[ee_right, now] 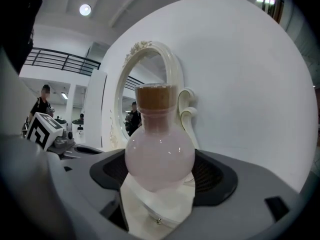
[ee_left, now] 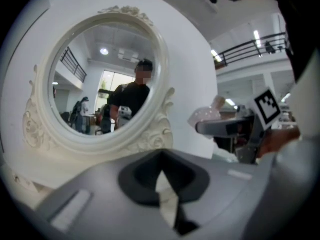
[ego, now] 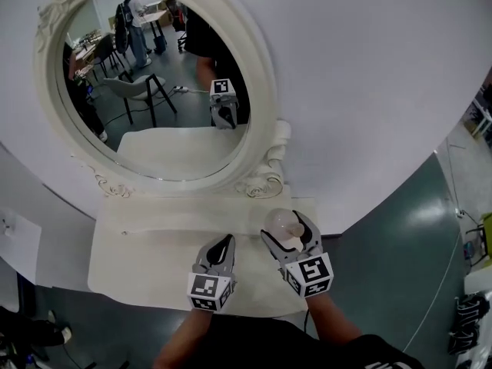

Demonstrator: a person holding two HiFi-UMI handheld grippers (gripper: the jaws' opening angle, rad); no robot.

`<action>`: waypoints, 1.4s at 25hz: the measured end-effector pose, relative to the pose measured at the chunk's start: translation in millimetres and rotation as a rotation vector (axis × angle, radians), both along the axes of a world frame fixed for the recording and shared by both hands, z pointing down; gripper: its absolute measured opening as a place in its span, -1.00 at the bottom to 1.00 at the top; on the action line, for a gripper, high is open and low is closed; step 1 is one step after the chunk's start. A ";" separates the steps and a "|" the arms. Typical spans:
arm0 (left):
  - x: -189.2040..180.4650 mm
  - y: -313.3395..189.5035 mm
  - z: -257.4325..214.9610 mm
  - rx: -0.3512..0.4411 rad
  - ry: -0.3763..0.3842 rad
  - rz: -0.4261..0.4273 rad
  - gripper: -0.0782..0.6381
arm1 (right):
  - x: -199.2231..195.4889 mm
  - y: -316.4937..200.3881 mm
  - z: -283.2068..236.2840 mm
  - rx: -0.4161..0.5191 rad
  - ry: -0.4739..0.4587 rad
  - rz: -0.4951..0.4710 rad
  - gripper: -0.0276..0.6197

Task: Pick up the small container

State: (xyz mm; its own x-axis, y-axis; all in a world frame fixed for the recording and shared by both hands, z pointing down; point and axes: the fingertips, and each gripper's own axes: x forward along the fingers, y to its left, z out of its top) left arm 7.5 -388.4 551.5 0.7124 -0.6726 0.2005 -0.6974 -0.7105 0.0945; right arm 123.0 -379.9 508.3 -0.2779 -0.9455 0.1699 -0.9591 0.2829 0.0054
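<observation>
The small container (ego: 281,221) is a round pale-pink flask (ee_right: 159,154) with a cork stopper (ee_right: 154,98). It stands upright between the two jaws of my right gripper (ego: 284,229), which is shut on its belly, over the right part of the white vanity table (ego: 146,248). I cannot tell whether its base touches the table. My left gripper (ego: 224,242) hovers just to its left above the tabletop, shut with nothing held. In the left gripper view the flask (ee_left: 207,115) shows at the right, held in the right gripper (ee_left: 235,128).
A large oval mirror (ego: 154,83) in an ornate white frame stands at the back of the table against a white wall. Its scrolled foot (ego: 265,181) is close behind the flask. The table's front edge (ego: 154,298) lies by my body; dark floor is to the right.
</observation>
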 end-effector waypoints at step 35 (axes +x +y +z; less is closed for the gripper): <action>-9.4 25.0 -38.5 0.056 0.063 -0.046 -0.76 | -3.6 42.4 -41.7 0.138 0.053 0.011 0.18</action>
State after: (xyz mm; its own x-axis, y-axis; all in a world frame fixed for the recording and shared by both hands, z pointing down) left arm -1.9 -363.4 513.0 0.6906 -0.7135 0.1177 -0.7231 -0.6834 0.1005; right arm 119.4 -337.5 466.6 -0.2613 -0.9638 0.0528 -0.9595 0.2653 0.0944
